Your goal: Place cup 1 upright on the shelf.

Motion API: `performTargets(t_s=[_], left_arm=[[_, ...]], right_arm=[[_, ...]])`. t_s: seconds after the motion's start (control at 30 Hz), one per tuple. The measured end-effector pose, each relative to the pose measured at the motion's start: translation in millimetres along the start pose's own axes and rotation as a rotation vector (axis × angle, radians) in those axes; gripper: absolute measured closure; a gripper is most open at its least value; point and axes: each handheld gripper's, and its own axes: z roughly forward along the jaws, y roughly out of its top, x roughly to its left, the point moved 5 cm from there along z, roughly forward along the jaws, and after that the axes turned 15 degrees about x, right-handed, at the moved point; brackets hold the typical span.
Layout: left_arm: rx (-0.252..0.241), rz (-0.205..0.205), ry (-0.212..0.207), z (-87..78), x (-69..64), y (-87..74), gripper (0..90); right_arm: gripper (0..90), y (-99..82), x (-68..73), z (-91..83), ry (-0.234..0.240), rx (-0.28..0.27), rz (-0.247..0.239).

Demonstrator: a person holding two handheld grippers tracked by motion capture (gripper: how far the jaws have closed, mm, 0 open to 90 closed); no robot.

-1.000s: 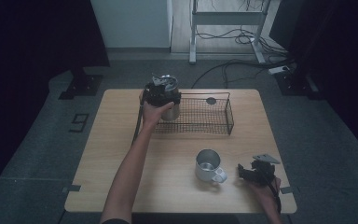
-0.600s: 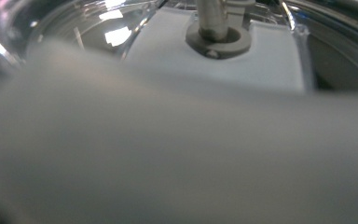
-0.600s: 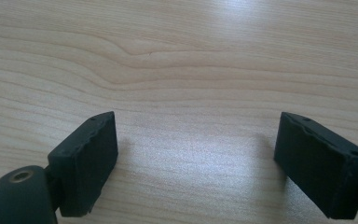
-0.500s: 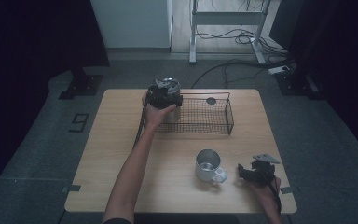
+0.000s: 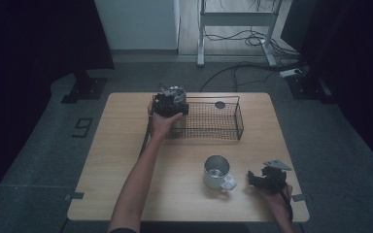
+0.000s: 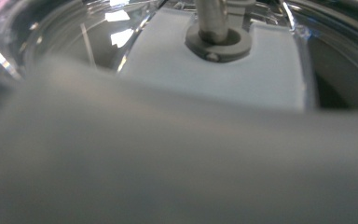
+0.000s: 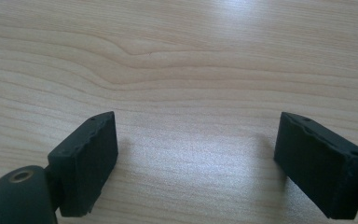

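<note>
Left gripper holds metal cup over basket, left end.

Hand-held gripper jaws apart, above bare wooden table

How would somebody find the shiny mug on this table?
Find the wooden table, then the wire basket at its far side. Nearer than the basket, toward the right, the shiny mug stands alone on bare wood beside the right gripper. Unlike the metal cup at the left gripper, it shows a side handle.
</note>
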Motion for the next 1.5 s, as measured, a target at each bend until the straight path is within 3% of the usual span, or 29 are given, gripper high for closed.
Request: performTargets(t_s=[0.77,1.27,1.5], left_arm=[[0.038,-0.011,0.025,17.0,0.3,-7.2,3.6],[0.048,0.007,0.023,15.6,-0.7,-15.8,3.6],[0.041,0.041,0.037,14.0,-4.6,-21.3,3.6]], right_arm=[[13.3,0.0,0.0,0.0,0.0,0.0,0.0],[13.3,0.0,0.0,0.0,0.0,-0.001,-0.001],[13.4,0.0,0.1,-0.1,0.0,-0.001,0.0]])
